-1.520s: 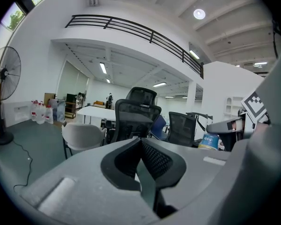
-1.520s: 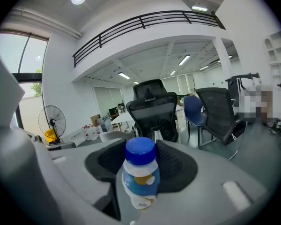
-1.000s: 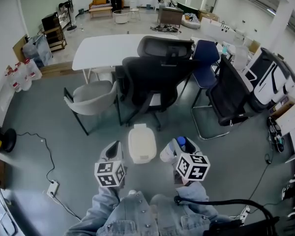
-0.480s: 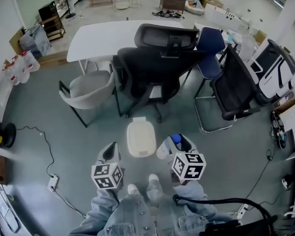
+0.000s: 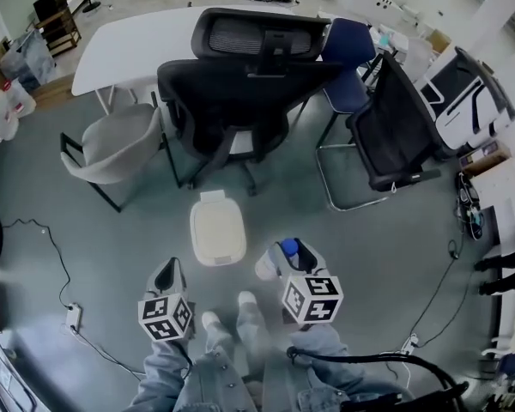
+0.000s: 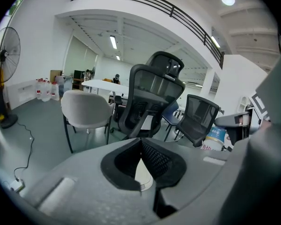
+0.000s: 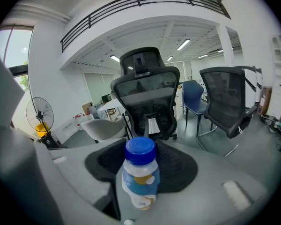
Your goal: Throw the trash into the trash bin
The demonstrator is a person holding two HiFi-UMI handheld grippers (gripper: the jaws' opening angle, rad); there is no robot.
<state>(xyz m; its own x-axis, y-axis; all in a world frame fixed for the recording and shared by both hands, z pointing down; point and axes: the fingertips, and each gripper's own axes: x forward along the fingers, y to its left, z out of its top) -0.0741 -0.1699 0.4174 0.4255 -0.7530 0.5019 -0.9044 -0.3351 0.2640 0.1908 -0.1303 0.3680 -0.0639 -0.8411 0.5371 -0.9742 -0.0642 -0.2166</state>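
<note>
Right fingers clamped on blue-capped bottle; left fingers together, empty; bin on floor just ahead, lid down.

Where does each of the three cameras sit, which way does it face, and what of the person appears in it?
Head view: on the person's head, facing steeply down at the trash bin and black office chairs; legs, left gripper and right gripper show.
Left gripper view: on that gripper, looking along its closed fingers toward the chairs; only the gripper shows.
Right gripper view: on that gripper, looking along fingers holding the bottle; only the gripper shows.
Shared: all three see the black chairs.
</note>
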